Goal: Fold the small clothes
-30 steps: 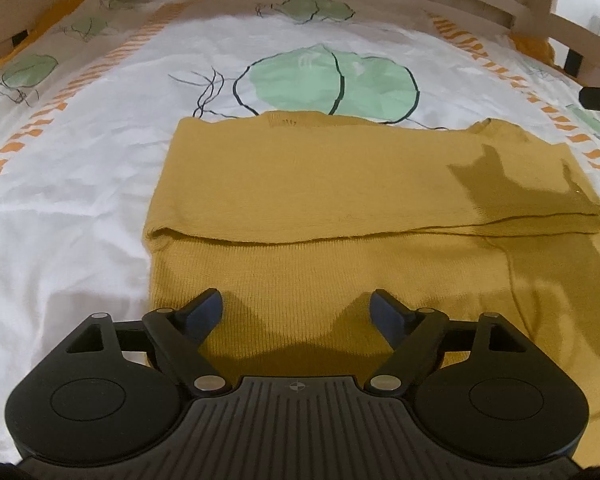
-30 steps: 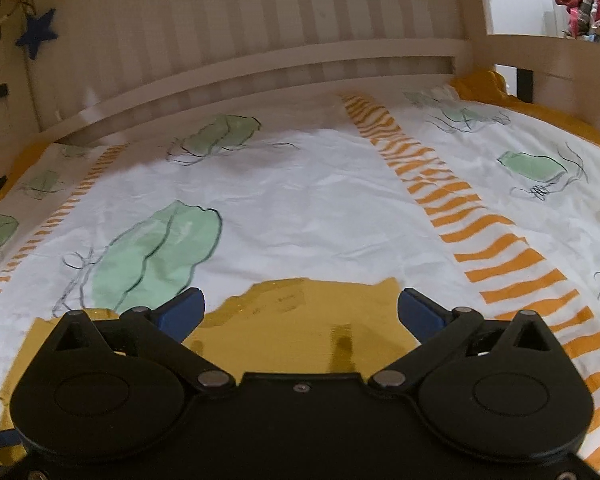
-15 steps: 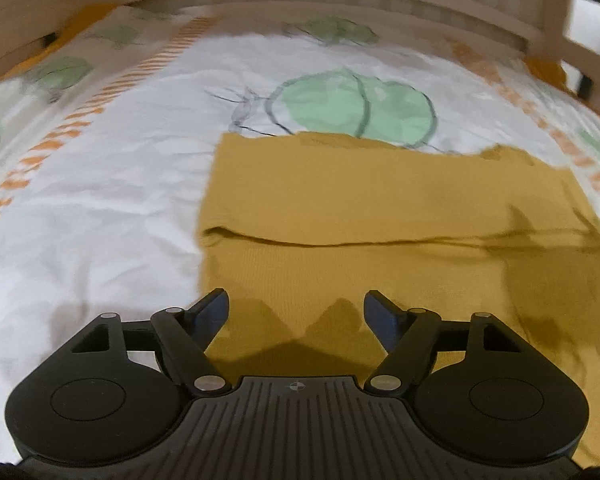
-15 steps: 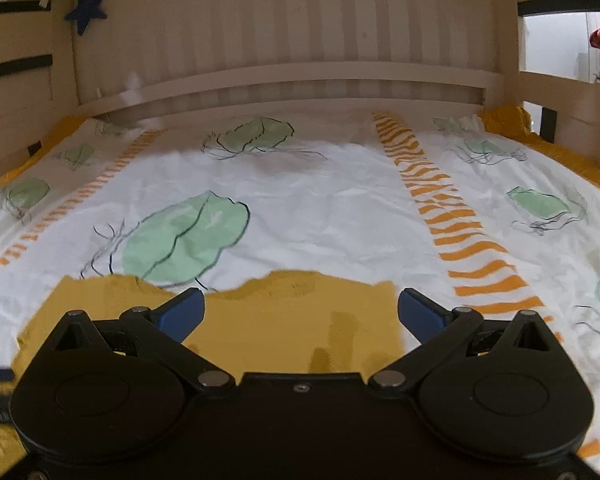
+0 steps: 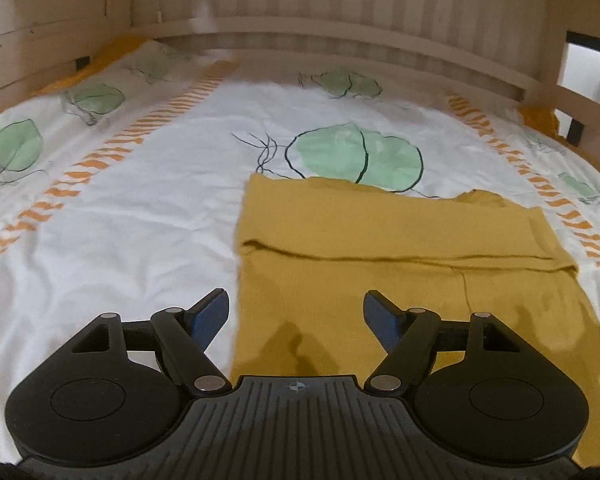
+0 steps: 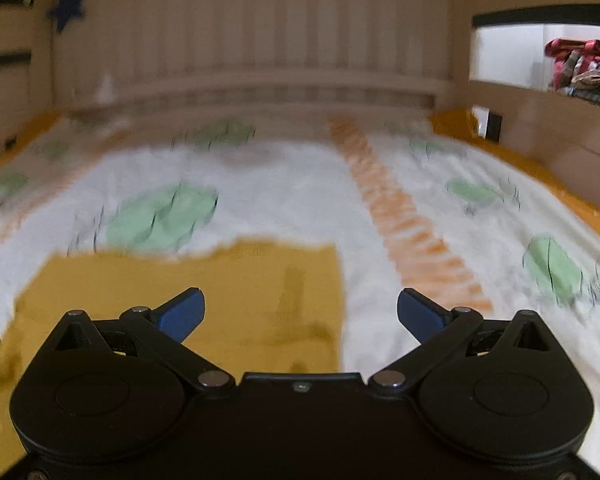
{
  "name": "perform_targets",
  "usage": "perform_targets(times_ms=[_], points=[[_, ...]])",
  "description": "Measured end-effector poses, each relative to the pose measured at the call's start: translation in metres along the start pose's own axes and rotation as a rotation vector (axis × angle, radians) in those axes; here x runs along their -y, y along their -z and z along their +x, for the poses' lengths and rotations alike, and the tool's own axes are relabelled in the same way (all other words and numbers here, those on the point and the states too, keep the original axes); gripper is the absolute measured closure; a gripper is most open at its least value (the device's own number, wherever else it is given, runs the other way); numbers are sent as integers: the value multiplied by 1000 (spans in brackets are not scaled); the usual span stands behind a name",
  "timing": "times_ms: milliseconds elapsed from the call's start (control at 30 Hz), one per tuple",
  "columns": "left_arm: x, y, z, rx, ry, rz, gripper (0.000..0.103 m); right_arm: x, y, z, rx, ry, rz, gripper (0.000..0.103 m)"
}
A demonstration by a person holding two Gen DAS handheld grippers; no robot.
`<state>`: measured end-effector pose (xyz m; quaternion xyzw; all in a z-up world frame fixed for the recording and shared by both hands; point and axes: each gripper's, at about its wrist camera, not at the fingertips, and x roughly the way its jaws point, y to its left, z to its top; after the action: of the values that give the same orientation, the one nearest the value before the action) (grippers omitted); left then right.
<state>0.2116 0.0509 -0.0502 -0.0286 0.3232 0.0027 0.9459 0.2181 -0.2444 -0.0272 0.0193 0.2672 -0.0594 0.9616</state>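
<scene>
Clearly soft and light, the mustard knit garment (image 5: 400,248) lies partly folded on the bed (image 5: 120,240), right of its middle; best pinched at a corner. Left gripper (image 5: 296,316) and right gripper (image 6: 300,314) hang apart, empty, farther back than before.

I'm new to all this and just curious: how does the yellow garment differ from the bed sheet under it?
The yellow garment is one plain mustard colour; the bed sheet is white with green leaf shapes and orange striped bands. The garment covers only a small patch, while the sheet spreads across the whole bed. The garment has a layer doubled over, leaving a folded edge across it; the sheet lies as a single spread layer. Both are soft cloth lying flat.
</scene>
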Motion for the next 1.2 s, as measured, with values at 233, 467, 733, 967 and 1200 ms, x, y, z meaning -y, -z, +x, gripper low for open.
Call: perform_targets(times_ms=[233,467,733,967,1200], points=[[-18,53,-38,-59,-14,18,30,0,64,-41,-83,-37,29,2],[-41,84,-72,-84,-30,-30,30,0,91,-83,-79,-19,46,2],[-52,114,-97,-107,-41,-35,30,16,113,-111,-96,-22,150,1],[-55,120,-97,-123,-48,-40,30,28,125,-115,-143,-4,225,1],[-51,124,-91,-136,-66,-23,30,36,137,-106,-225,13,246,1]])
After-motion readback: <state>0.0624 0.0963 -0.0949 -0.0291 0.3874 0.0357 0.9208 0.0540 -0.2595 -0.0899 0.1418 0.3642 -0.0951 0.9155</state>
